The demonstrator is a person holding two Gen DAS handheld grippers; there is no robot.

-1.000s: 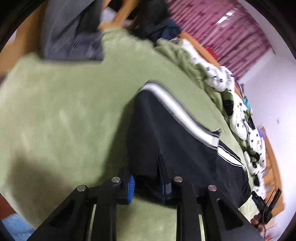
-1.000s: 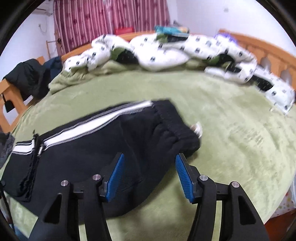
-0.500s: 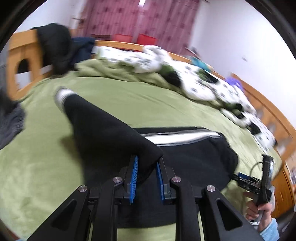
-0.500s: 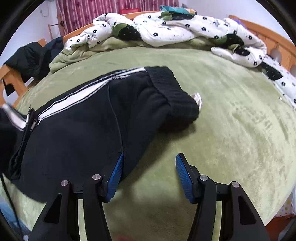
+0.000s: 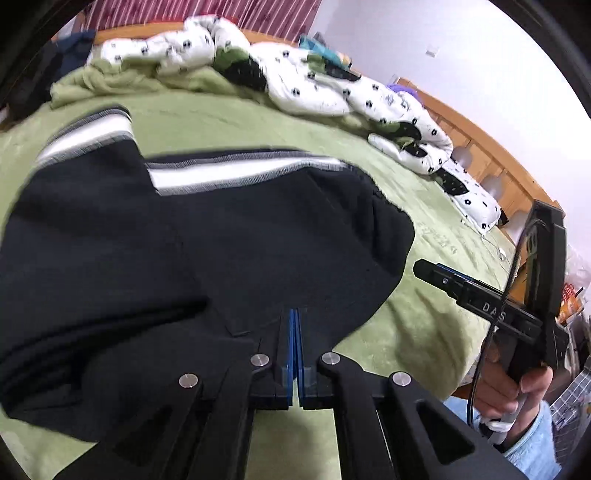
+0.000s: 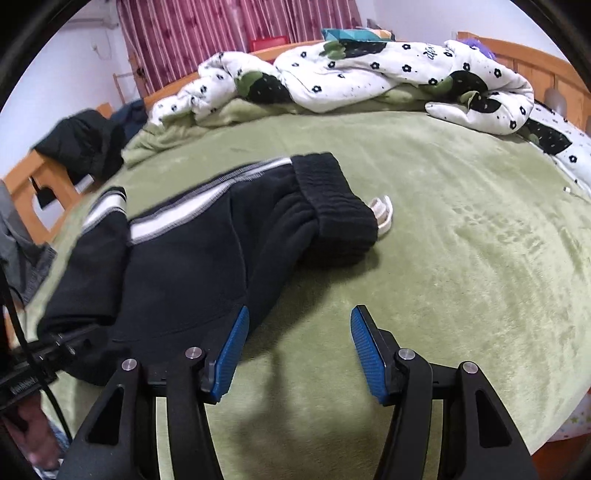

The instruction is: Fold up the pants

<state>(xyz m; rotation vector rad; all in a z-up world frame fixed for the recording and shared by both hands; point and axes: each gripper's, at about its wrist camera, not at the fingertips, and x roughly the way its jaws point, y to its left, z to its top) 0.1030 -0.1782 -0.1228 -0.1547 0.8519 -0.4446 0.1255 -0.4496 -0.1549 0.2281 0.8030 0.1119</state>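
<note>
Two grippers: both in view, one per hand, over a green bed.
Left gripper (image 5: 295,328): lower centre of the left wrist view; blue pads pressed together, almost no gap; tips sit at the near edge of the black cloth; cannot tell whether any fabric is pinched between them.
Right gripper (image 6: 298,332): lower centre of the right wrist view; jaws wide apart, nothing between them, only blanket in the gap; left pad just beside the near hem of the pants, contact unclear.
Right gripper, other view: also seen from the side at right of the left wrist view, black body lettered "DAS", held by a hand (image 5: 517,391) in a light blue sleeve, off the right edge of the pants.
Pants (image 6: 207,251): black with white and grey side stripe; lying on the blanket, centre-left of the right wrist view; one layer doubled over another at the left, stripe showing in two stepped pieces; ribbed waistband end toward frame centre, white drawcord (image 6: 382,214) poking out beside it.
Pants, left wrist view (image 5: 207,251): fill the middle and left of the frame, some motion blur.
Blanket (image 6: 461,258): plush green, covers the bed.
Quilt (image 6: 369,74): white with black flowers, bunched along the upper frame.
Bed frame (image 5: 491,147): wooden, at upper right.
Curtain (image 6: 207,33): red striped, top of frame.
Dark clothes (image 6: 88,144): heaped on the wooden rail, left edge.
</note>
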